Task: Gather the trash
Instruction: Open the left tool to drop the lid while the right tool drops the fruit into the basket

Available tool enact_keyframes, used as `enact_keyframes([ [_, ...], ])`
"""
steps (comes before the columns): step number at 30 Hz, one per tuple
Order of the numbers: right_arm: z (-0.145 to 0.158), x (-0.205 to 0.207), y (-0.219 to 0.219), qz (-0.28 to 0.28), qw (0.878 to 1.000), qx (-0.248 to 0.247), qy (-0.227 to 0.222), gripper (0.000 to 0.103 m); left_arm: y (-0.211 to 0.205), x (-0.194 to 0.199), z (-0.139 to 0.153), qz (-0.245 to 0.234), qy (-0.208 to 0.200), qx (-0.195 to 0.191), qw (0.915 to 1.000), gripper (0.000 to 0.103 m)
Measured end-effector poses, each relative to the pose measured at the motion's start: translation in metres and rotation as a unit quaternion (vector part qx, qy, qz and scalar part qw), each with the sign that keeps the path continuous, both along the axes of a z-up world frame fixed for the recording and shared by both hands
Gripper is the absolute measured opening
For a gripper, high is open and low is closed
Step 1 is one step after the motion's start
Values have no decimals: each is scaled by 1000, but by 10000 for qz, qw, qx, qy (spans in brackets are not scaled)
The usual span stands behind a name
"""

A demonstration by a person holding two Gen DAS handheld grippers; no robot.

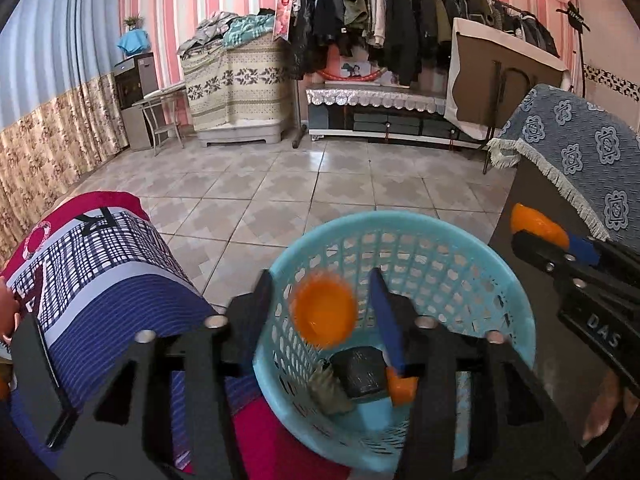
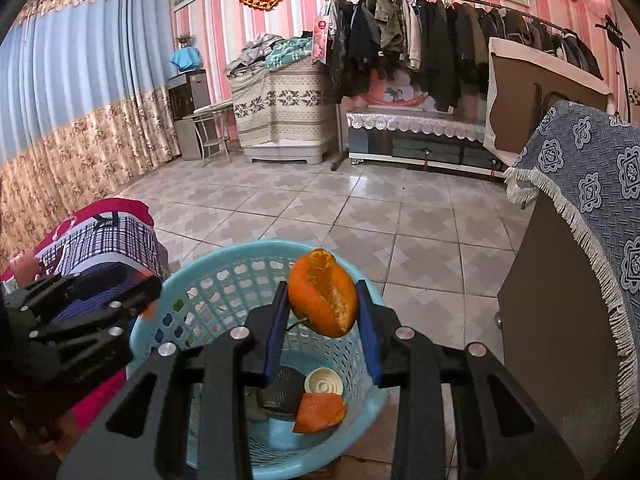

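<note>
A light blue mesh basket [image 1: 516,292] [image 2: 180,280] stands on the tiled floor. My left gripper [image 1: 320,278] [image 2: 146,300] hangs over it, open. A blurred piece of orange peel [image 1: 324,312] is loose in the gap between its fingers, touching neither pad. My right gripper [image 2: 322,292] [image 1: 528,236] is shut on another piece of orange peel [image 2: 324,294] [image 1: 536,224], above the basket's right rim. In the basket lie a dark block [image 1: 360,372] [image 2: 280,396], a greenish scrap [image 1: 328,392], an orange peel piece [image 2: 320,412] and a white lid [image 2: 324,382].
A bed with a red, blue and checked blanket [image 1: 100,264] lies left of the basket. A dark cabinet under a blue fringed cloth [image 1: 580,152] stands close on the right. Tiled floor [image 1: 300,184] stretches to a clothes rack [image 1: 400,20] and low furniture at the far wall.
</note>
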State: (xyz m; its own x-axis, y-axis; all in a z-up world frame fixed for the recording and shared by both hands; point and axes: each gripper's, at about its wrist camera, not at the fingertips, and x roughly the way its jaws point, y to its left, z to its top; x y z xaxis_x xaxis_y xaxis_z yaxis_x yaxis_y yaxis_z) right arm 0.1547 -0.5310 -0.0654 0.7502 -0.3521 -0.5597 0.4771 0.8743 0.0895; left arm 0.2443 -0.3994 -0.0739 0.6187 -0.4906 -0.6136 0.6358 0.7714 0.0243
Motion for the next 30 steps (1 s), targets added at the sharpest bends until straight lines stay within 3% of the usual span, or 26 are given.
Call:
enact_keyframes([
  [2,-1,2,1,27,10000,10,13,33,6,5,2,112,-20,-43,9999,69],
  [8,-4,12,10,182,9998,-22,75,33,38,16,20,701,-274,-176,9970,89],
  [13,-9,25,23,329,9994,20,122,33,74,19,37,1233,-635,-148,9902,96],
  [23,-14,45,46,398,9990,60,195,36,145,19,49,1903,-705,-315,9787,97],
  [24,-13,46,47,411,9990,76,169,38,152,18,49,1944,-708,-318,9778,97],
  [26,-10,46,50,402,9991,27,150,56,164,17,49,2067,-739,-306,9751,97],
  [28,-7,46,54,400,9991,-65,95,68,175,17,49,2150,-680,-355,9736,97],
  [30,-2,43,58,383,9991,-200,44,73,185,17,49,2226,-639,-400,9720,97],
])
